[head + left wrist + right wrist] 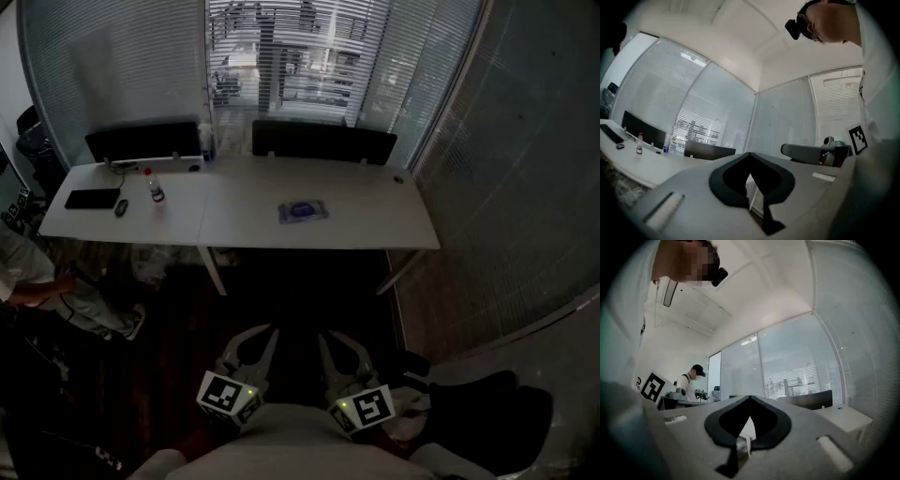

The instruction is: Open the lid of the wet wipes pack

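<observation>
Our left claw [255,342] and right claw [339,349] sit narrow, empty. We'd first reach the flat, seemingly blue wet wipes pack [303,212].

Quantities recorded:
- Grippers: two, the left gripper [255,339] and the right gripper [340,342].
- Table [244,225]: one.
- Wet wipes pack [303,212]: one.
- Keyboard [92,199]: one.
- Mouse [121,208]: one.
- Bottles: two, a red-capped bottle [156,187] and a blue bottle [206,142].
- Dark panels: two, the left panel [142,141] and the right panel [323,142].
- Bystander [28,281]: one.
</observation>
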{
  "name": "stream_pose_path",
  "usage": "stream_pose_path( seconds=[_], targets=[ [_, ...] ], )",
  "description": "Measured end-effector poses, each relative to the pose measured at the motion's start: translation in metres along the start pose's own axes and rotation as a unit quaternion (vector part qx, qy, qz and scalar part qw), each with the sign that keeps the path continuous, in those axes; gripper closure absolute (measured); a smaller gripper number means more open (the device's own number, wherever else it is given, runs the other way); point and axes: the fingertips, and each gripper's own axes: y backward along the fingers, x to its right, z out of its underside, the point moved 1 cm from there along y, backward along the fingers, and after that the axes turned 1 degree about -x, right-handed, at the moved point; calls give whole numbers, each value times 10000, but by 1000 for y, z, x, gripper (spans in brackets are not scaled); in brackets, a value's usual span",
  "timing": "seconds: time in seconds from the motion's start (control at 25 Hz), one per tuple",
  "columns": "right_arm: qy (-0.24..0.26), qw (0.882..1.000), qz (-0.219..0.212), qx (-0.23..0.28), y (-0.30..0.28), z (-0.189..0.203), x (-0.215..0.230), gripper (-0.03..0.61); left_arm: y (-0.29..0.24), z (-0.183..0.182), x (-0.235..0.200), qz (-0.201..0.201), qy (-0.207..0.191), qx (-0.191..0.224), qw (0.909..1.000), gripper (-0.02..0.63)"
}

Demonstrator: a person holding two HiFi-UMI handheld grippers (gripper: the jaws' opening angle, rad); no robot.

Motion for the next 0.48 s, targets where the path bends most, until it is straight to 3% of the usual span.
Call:
stream_pose_path(
  seconds=[0.32,0.48],
  targets=[
    [9,10000,37,-28,0,0,7,578,-6,-3,-1,5,-71,87,9999,611],
    [-23,10000,79,-2,2,-1,12,578,-9,-3,4,-52,-89,-97,9999,611]
  ],
)
